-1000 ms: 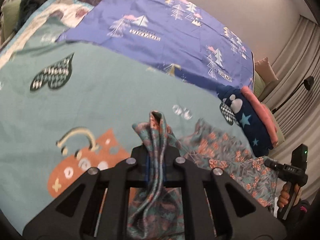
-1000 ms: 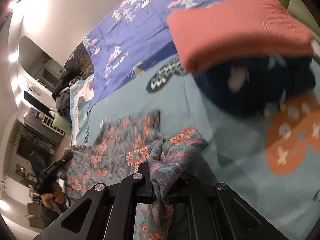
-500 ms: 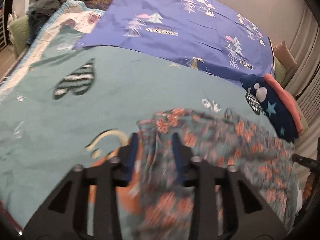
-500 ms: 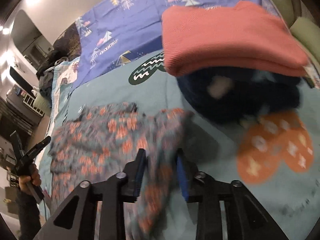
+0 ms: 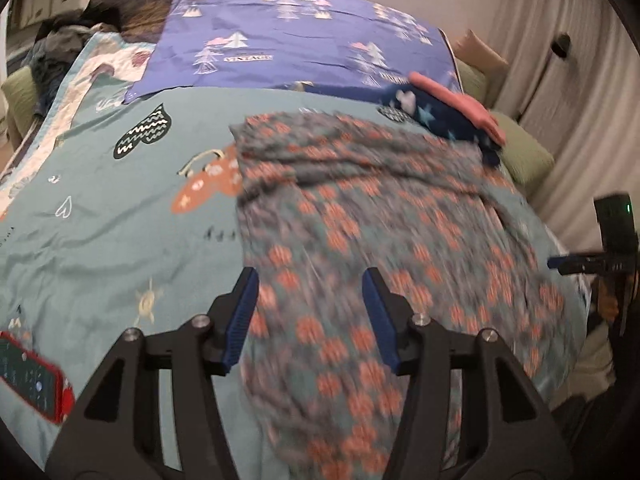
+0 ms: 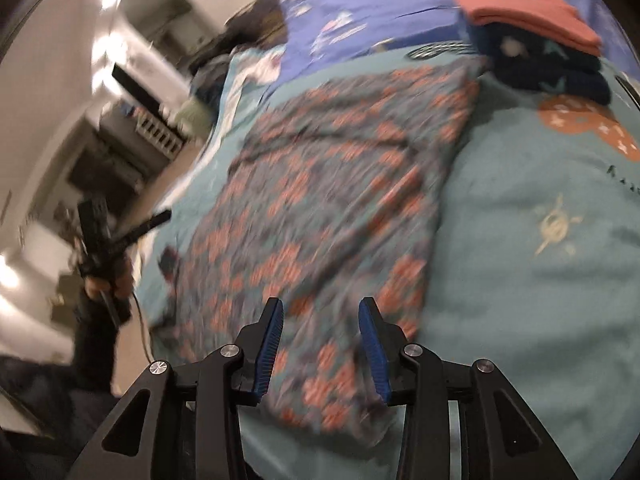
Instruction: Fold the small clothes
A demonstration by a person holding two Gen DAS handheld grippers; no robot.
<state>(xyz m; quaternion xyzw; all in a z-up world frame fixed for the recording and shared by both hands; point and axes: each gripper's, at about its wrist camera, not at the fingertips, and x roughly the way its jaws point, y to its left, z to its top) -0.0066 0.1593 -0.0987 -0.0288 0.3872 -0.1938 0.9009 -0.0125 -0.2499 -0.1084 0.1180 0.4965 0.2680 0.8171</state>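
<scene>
A floral garment (image 5: pixel 360 216), teal with orange flowers, lies spread out on the teal bedcover (image 5: pixel 100 240), blurred by motion. My left gripper (image 5: pixel 310 280) hovers over its near left part. Its jaws are opening, the cloth lies below the gap, and the pads do not press on it. In the right wrist view the same garment (image 6: pixel 328 184) runs away from my right gripper (image 6: pixel 321 306). That gripper's jaws are also opening above the near hem, gripping nothing. A folded pink garment (image 5: pixel 460 104) rests on a folded navy star-print one (image 5: pixel 440 124) just beyond.
A phone in a red case (image 5: pixel 32 376) lies on the bedcover at the near left. A purple tree-print sheet (image 5: pixel 288 32) covers the far half of the bed. Dark clothes (image 5: pixel 60 44) are heaped at the far left. A green cushion (image 5: pixel 524 152) and curtains (image 5: pixel 580 80) border the right side.
Both grippers were shut on bunched floral cloth; they have let go, opened and drawn back toward the near edge. The garment now lies spread flat.
</scene>
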